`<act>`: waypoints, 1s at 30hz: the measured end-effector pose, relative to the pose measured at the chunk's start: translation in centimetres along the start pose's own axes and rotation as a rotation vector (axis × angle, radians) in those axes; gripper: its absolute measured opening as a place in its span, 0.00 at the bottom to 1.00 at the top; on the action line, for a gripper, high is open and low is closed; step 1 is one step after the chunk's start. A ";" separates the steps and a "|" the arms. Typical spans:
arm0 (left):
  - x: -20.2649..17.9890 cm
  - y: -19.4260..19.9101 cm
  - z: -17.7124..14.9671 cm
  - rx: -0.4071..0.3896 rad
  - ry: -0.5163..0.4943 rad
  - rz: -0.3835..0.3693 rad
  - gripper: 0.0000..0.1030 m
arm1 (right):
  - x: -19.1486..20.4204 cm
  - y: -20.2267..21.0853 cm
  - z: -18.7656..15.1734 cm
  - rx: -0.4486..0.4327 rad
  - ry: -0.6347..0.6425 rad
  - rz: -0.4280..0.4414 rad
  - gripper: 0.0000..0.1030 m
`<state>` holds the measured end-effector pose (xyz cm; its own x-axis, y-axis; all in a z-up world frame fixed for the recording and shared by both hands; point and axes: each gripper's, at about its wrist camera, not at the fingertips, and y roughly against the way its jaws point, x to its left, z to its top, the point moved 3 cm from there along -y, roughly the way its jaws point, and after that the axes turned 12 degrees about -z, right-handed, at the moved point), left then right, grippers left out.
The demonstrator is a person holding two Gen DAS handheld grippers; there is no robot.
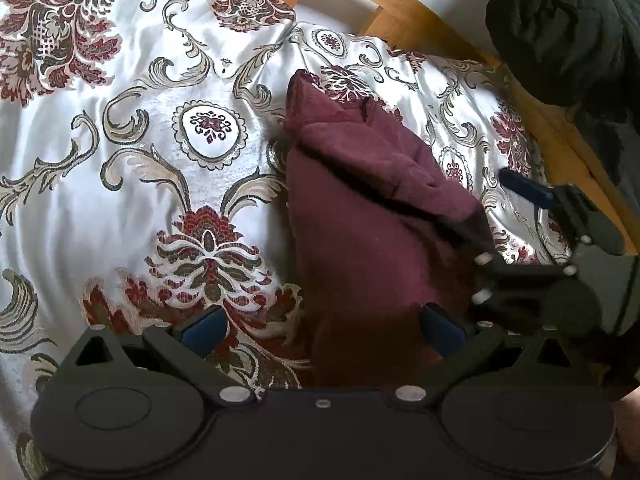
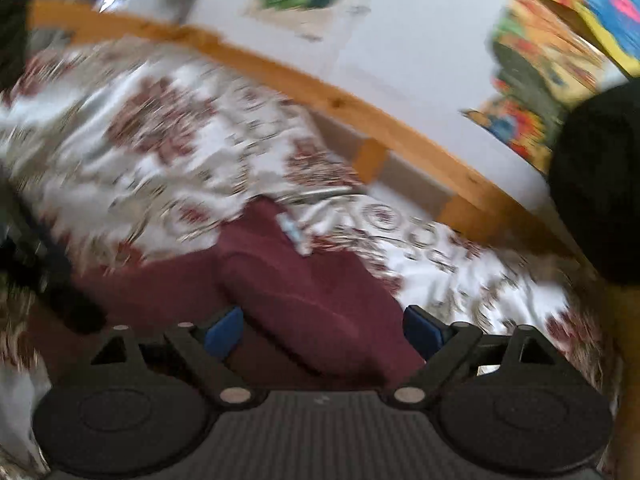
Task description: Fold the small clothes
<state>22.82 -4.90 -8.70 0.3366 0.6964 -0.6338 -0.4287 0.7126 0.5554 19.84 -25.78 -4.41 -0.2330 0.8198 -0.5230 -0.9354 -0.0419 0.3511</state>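
A small maroon garment [image 1: 368,208] lies partly folded on the patterned bedspread [image 1: 160,152]. My left gripper [image 1: 320,326] is open just above the garment's near edge, with cloth between its blue pads [image 1: 202,328]. My right gripper [image 1: 504,216] shows in the left wrist view at the garment's right edge, with one blue finger [image 1: 524,190] over the bedspread and the other hidden by cloth. In the blurred right wrist view the right gripper [image 2: 324,330] is open, with a rolled fold of the garment [image 2: 312,304] between its pads.
A wooden bed rail [image 1: 400,4] runs along the far side, with a white wall behind. Colourful pictures [image 2: 548,92] hang on the wall. A person in dark clothing [image 1: 568,36] is at the right. The left gripper [image 2: 48,280] shows dark at the left of the right wrist view.
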 end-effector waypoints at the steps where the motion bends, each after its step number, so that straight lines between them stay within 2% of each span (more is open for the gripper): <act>1: 0.0 -0.1 0.0 0.000 0.003 -0.002 0.99 | 0.6 -0.5 0.0 0.010 0.018 0.010 0.77; 2: -0.1 -0.1 0.0 0.000 0.004 -0.006 0.99 | 0.8 -0.9 0.0 0.022 0.017 0.015 0.68; 4: -0.3 -0.2 -0.1 0.007 -0.008 -0.014 0.99 | 0.6 -1.8 -0.2 0.059 -0.021 0.016 0.24; 6: -0.5 -0.3 -0.1 0.009 -0.017 -0.014 0.99 | -0.9 -2.3 -0.2 0.073 -0.131 -0.004 0.18; 7: -0.5 -0.3 -0.2 0.012 -0.020 -0.016 0.99 | -2.1 -2.2 -0.3 0.070 -0.210 -0.017 0.12; 8: -0.5 -0.3 -0.2 0.015 -0.022 -0.018 0.99 | -3.6 -2.2 -0.6 0.072 -0.295 -0.031 0.09; 10: -0.6 -0.4 -0.2 0.020 -0.026 -0.021 0.99 | -7.2 -2.0 -1.8 0.105 -0.522 -0.057 0.09; 12: -0.7 -0.5 -0.4 0.029 -0.033 -0.030 0.99 | -9.5 -2.9 -3.5 0.172 -0.679 -0.056 0.10; 13: -0.8 -0.6 -0.4 0.032 -0.037 -0.034 0.99 | -10.2 -3.4 -4.5 0.219 -0.739 -0.054 0.14; 14: -0.9 -0.6 -0.4 0.033 -0.043 -0.033 0.99 | -10.5 -3.8 -5.3 0.260 -0.776 -0.058 0.19; 16: -1.0 -0.6 -0.5 0.034 -0.053 -0.032 0.99 | -11.1 -4.2 -6.8 0.331 -0.839 -0.081 0.40; 19: -1.0 -0.6 -0.5 0.034 -0.049 -0.034 0.99 | -11.8 -3.7 -7.8 0.353 -0.924 -0.077 0.53; 22: -0.8 -0.5 -0.5 0.033 -0.038 -0.036 0.99 | -12.0 -2.4 -8.0 0.360 -0.948 -0.063 0.58; 25: -0.6 -0.6 -0.4 0.033 -0.015 -0.044 0.99 | -11.9 -1.4 -9.1 0.418 -1.002 -0.012 0.66; 29: -0.3 -0.3 -0.3 0.018 0.025 -0.066 0.99 | -11.8 -0.9 -11.1 0.495 -1.161 0.105 0.67; 30: -0.2 -0.3 -0.2 0.012 0.035 -0.073 0.99 | -11.9 -1.2 -11.4 0.508 -1.190 0.117 0.64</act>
<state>22.70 -5.29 -8.81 0.3374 0.6390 -0.6913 -0.3937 0.7628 0.5130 20.68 -42.02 -7.47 0.3174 0.8375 0.4448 -0.6597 -0.1419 0.7380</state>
